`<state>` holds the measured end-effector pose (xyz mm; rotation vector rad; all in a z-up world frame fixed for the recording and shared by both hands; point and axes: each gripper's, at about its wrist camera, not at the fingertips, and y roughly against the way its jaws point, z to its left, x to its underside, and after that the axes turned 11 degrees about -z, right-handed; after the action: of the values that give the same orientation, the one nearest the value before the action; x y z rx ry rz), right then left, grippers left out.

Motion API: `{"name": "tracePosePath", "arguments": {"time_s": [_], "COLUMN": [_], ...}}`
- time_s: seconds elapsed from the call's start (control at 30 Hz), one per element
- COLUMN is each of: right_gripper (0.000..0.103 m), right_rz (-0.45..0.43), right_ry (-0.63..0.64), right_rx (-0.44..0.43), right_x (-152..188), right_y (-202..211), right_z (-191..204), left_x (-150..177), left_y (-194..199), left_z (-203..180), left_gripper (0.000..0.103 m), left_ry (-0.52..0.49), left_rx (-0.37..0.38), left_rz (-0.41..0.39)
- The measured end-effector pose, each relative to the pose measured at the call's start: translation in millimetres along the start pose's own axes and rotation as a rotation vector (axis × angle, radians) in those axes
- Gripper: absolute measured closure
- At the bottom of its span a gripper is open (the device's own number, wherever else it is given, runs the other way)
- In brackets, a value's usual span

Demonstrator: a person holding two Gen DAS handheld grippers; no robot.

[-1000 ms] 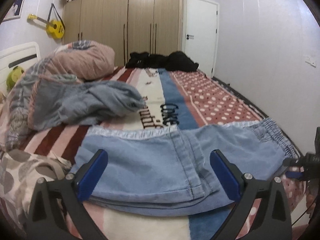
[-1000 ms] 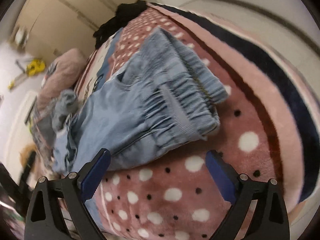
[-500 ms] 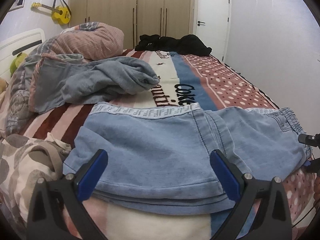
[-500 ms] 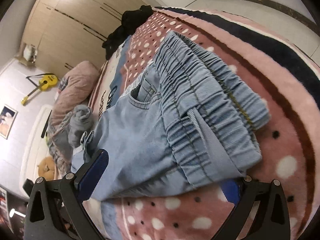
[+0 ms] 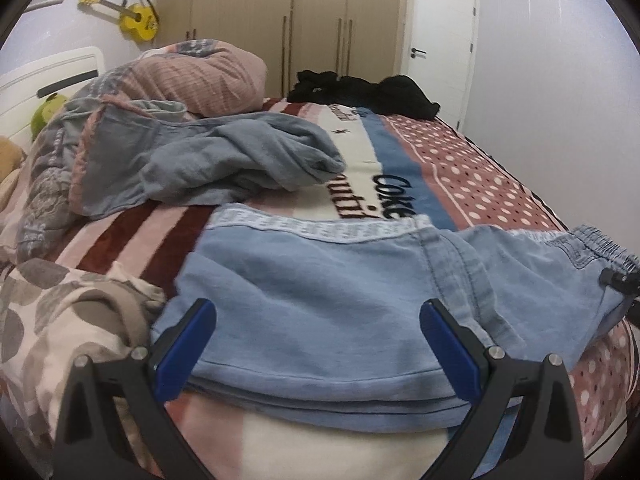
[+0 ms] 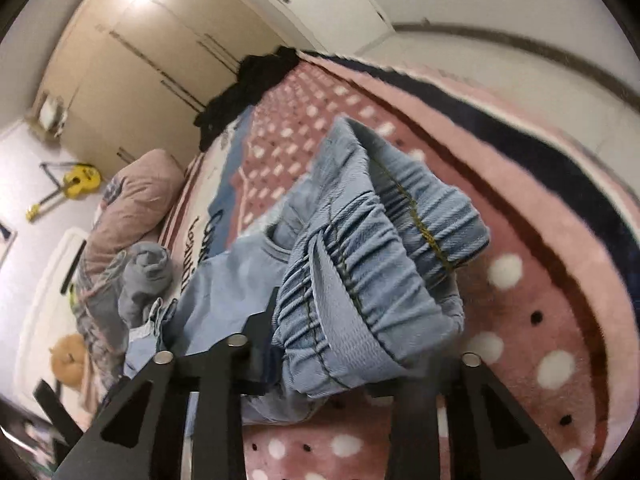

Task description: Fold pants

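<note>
Light blue denim pants (image 5: 328, 300) lie folded in layers across the bed, with the elastic waistband (image 6: 380, 248) at the right end. My left gripper (image 5: 316, 344) is open, its blue pads on either side of the near folded edge, just above the cloth. My right gripper (image 6: 332, 364) is shut on the waistband corner and lifts it a little off the blanket. The right gripper's tip also shows at the right edge of the left wrist view (image 5: 618, 280). The right gripper's pads are hidden by the cloth.
A grey garment (image 5: 208, 164) and pink pillow (image 5: 200, 76) lie beyond the pants on the left. Black clothes (image 5: 360, 92) sit at the far end. A patterned quilt (image 5: 60, 320) lies at the near left. The bed edge (image 6: 540, 168) runs along the right.
My right gripper has closed on the waistband corner and raised it. My left gripper has moved closer to the pants' near edge and stays open.
</note>
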<state>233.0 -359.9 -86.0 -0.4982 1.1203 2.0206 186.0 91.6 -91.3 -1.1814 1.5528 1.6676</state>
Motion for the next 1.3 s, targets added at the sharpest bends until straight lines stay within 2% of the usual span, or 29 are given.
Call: {"name": "tracePosePath", "arguments": {"time_s": [0.1,0.23,0.3,0.4,0.57,0.67,0.73,0.77,0.87,0.93,0.97,1.0,1.17,1.3], "right_gripper": [0.084,0.084,0.085,0.09,0.091,0.091,0.089,0.084,0.075,0.057,0.043,0.038,0.038,0.039], "right_rz": [-0.042,-0.062,-0.075,-0.063,0.086,0.254,0.329,0.359,0.374,0.381,0.405,0.438,0.461,0.453], "right_ry": [0.078,0.161,0.249,0.389,0.559,0.696,0.747,0.784,0.86,0.886,0.873,0.847,0.851,0.811], "right_rx": [-0.029,-0.112,-0.166,-0.264,-0.428,-0.491,-0.492,-0.48,-0.476,-0.511,-0.537,-0.566,-0.594,-0.594], "right_x": [-5,-10,-7,9,69,127,155,171,194,199,197,197,197,176], "right_y": [5,2,-3,-15,-51,-82,-98,-104,-110,-107,-106,-105,-92,-73], "right_z": [29,84,124,187,279,320,328,330,329,330,330,330,331,317], "left_x": [-6,-13,-17,-23,-29,-30,-28,-27,-24,-24,-24,-26,-38,-45], "left_y": [10,23,32,44,62,68,69,69,67,66,66,66,64,53], "left_z": [19,43,58,81,120,135,143,146,150,151,151,151,142,121], "left_gripper": [0.002,0.002,0.002,0.002,0.002,0.002,0.002,0.002,0.002,0.002,0.002,0.002,0.002,0.002], "left_ry": [0.024,0.047,0.058,0.076,0.116,0.135,0.145,0.15,0.158,0.164,0.166,0.166,0.132,0.073], "left_rx": [-0.023,-0.049,-0.068,-0.1,-0.156,-0.168,-0.169,-0.168,-0.156,-0.145,-0.14,-0.131,-0.082,-0.009], "left_rz": [-0.028,-0.062,-0.079,-0.104,-0.139,-0.142,-0.137,-0.136,-0.129,-0.126,-0.126,-0.128,-0.14,-0.123]}}
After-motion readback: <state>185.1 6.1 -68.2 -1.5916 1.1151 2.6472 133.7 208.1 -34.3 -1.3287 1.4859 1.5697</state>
